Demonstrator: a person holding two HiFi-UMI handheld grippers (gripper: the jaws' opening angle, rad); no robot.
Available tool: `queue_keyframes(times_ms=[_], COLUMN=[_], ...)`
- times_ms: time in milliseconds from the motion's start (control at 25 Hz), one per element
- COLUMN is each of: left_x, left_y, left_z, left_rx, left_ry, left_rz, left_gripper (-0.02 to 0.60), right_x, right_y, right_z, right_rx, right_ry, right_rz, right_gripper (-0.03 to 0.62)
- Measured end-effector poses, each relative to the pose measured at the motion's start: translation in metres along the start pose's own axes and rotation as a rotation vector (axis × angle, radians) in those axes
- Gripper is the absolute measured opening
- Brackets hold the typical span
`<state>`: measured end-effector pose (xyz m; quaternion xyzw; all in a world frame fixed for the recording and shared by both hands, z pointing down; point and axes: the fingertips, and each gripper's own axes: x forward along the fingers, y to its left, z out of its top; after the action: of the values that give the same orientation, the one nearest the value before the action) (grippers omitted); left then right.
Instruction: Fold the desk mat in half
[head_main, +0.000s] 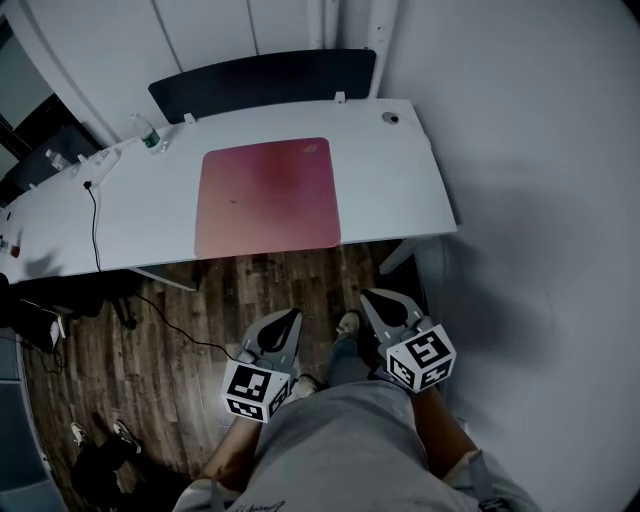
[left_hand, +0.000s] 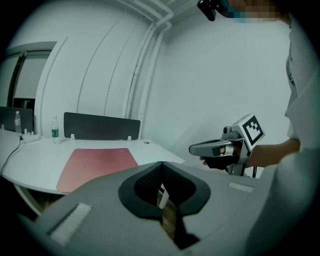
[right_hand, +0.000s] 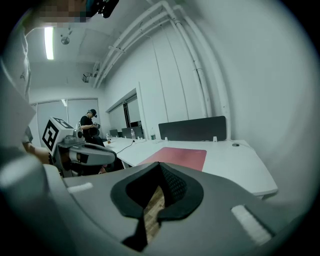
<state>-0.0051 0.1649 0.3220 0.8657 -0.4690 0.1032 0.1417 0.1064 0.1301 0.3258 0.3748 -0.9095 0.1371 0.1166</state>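
Observation:
A red-pink desk mat (head_main: 268, 195) lies flat and unfolded on the white desk (head_main: 390, 175). Both grippers are held over the wooden floor in front of the desk, well short of the mat. My left gripper (head_main: 290, 316) is shut, its jaws meeting with nothing between them. My right gripper (head_main: 376, 297) is also shut and empty. In the left gripper view the mat (left_hand: 97, 162) lies ahead to the left, past my jaw tips (left_hand: 161, 164), with the right gripper (left_hand: 220, 148) alongside. In the right gripper view the mat (right_hand: 177, 156) lies straight ahead and the left gripper (right_hand: 85, 152) is at the left.
A dark divider panel (head_main: 265, 80) stands along the desk's back edge. A water bottle (head_main: 148, 132) and a black cable (head_main: 95, 215) are on the desk's left part. A white wall runs along the right. Another person (right_hand: 90, 125) stands far off at the left.

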Motion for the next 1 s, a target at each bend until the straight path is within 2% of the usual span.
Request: queue_keyframes(times_ms=[480, 1000], left_x=[0.105, 0.165], left_y=[0.044, 0.060], left_z=[0.049, 0.066], left_rx=[0.003, -0.009], left_ry=[0.014, 0.049], left_rz=[0.033, 0.084], left_gripper=[0.020, 0.020], right_x=[0.068, 0.097], right_y=[-0.100, -0.161], right_z=[0.044, 0.055], right_rx=[-0.023, -0.012], right_ry=[0.038, 0.074], right_rz=[0.061, 0.127], right_gripper=[0.008, 0.008])
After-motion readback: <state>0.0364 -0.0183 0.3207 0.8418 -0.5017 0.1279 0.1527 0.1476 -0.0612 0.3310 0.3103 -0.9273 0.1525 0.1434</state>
